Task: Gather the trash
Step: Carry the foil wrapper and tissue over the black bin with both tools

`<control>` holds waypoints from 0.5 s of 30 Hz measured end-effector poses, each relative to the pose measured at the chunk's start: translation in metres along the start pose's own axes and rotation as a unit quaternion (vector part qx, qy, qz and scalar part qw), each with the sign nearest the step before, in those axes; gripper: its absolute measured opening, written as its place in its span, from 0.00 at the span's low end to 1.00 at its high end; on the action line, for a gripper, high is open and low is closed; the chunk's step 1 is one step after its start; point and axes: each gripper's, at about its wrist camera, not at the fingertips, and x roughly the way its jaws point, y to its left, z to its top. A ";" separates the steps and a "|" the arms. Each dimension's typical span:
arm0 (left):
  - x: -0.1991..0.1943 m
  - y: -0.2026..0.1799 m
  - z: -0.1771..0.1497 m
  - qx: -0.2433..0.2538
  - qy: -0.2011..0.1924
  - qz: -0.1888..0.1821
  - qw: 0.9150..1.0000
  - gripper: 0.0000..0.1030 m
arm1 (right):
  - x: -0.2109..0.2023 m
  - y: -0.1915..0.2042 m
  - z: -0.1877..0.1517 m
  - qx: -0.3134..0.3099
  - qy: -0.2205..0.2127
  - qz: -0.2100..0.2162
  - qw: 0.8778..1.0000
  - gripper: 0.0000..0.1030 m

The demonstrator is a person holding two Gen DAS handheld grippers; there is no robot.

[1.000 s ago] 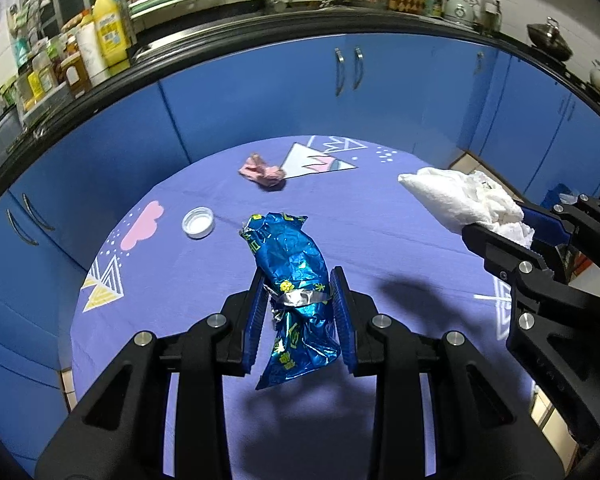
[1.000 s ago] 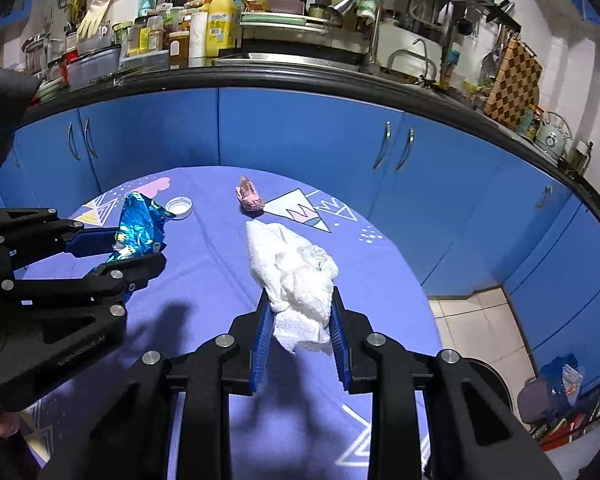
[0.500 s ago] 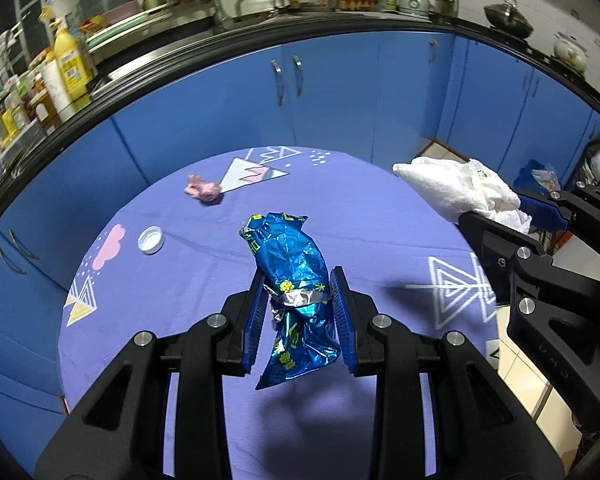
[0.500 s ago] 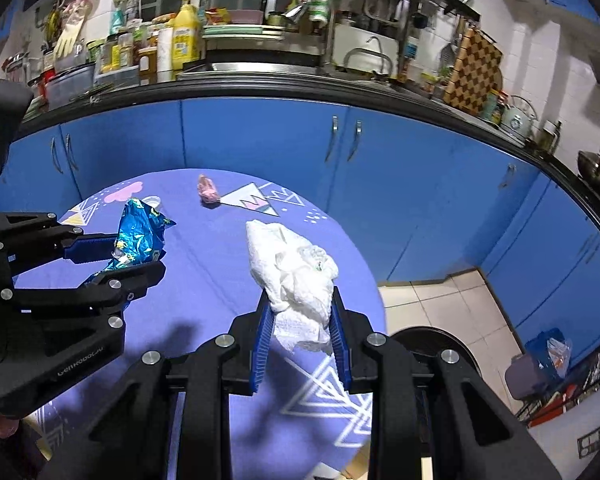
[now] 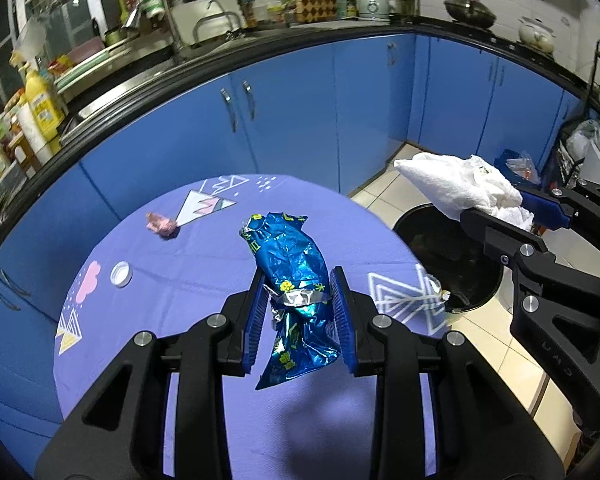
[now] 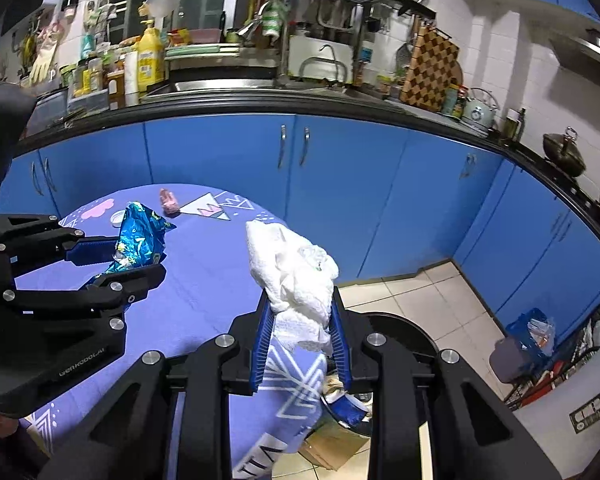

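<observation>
Both grippers have swung toward the right end of the table since a second ago, so the black trash bin [image 5: 452, 256] on the tiled floor, unseen before, now shows past the table's right edge.

One crumpled blue foil wrapper [image 5: 296, 280], shiny, printed with yellow-green marks and showing a silver band at its waist, is pinched between the blue pads of the left gripper [image 5: 298, 312], which holds it above the purple tablecloth [image 5: 204, 304]. Its long axis runs near to far, leaning left at the far end, with the torn near end hanging below the pads.

One wad of white paper towel [image 6: 296, 276], soft and wrinkled, is squeezed between the pads of the right gripper [image 6: 300, 332]. It stands roughly upright, bulging toward the far left above the pads, and sits over the table's right edge beside the bin.

Two pieces of trash lie on the cloth at the far left: one small pink crumpled scrap [image 5: 162, 225] and one white bottle cap [image 5: 121, 274], well apart from each other
</observation>
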 end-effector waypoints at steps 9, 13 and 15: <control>-0.002 -0.043 0.020 0.029 -0.013 -0.021 0.999 0.32 | -0.008 -0.040 -0.008 0.037 -0.006 -0.024 0.999 0.26; 0.004 -0.061 0.030 0.041 -0.013 -0.027 0.999 0.32 | -0.002 -0.058 -0.012 0.055 -0.003 -0.030 0.998 0.26; 0.011 -0.071 0.035 0.050 -0.012 -0.029 0.998 0.32 | 0.003 -0.069 -0.014 0.064 -0.001 -0.034 0.997 0.26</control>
